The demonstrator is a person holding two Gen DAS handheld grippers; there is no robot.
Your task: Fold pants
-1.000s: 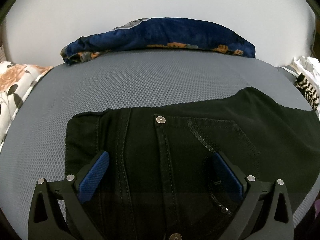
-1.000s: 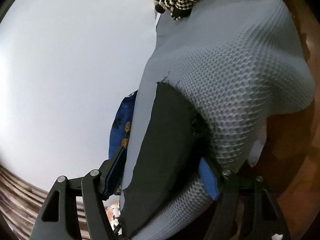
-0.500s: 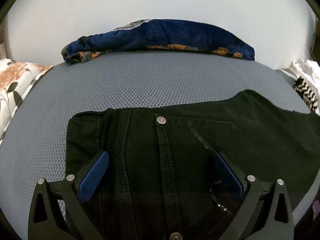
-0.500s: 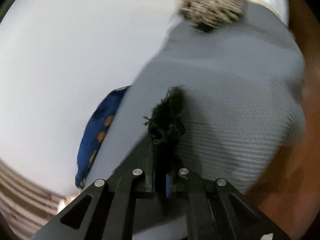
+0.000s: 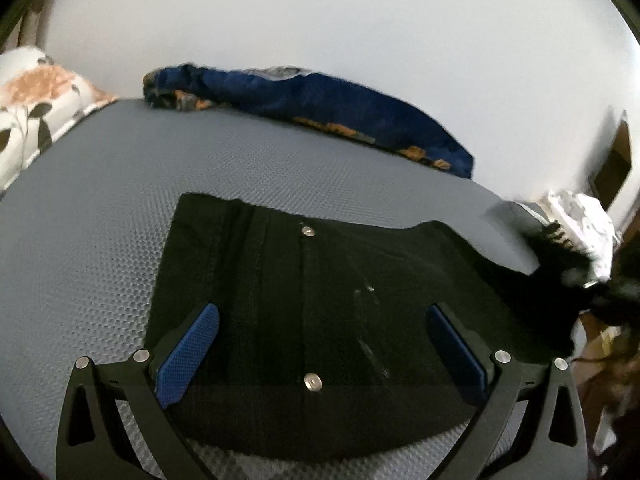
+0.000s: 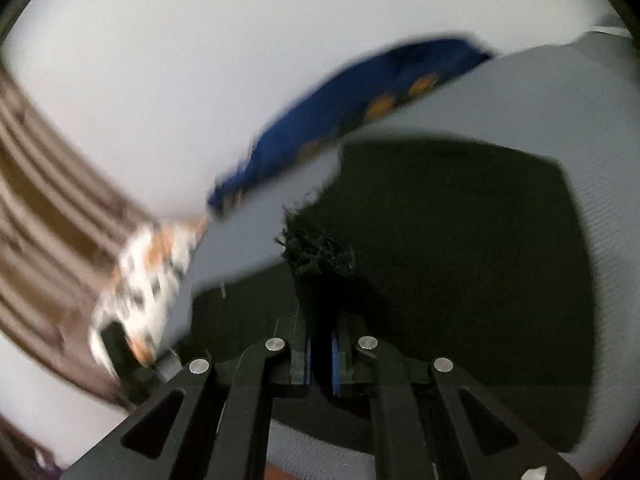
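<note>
both tongs are over the black pants (image 5: 328, 304), and i read them differently. my left gripper (image 5: 322, 344) is released, its blue pads (image 5: 188, 354) spread wide and hanging above the waist end of the garment, with two metal rivets (image 5: 307, 231) lined up between the fingers; from this view i cannot tell whether the pads touch the cloth. my right gripper (image 6: 320, 360) is clenched on a frayed hem of the pants (image 6: 440, 248), a tuft of black threads sticking out just ahead of its closed pads. the pants lie spread on a grey mesh mattress (image 5: 100, 248), directly ahead of and beneath both tongs. beyond the left gripper, at the far edge of the mattress, lies a dark blue floral cloth (image 5: 320, 100), and off to its left a white floral pillow (image 5: 36, 100). the right wrist view is heavily blurred, so finer detail there is lost.
</note>
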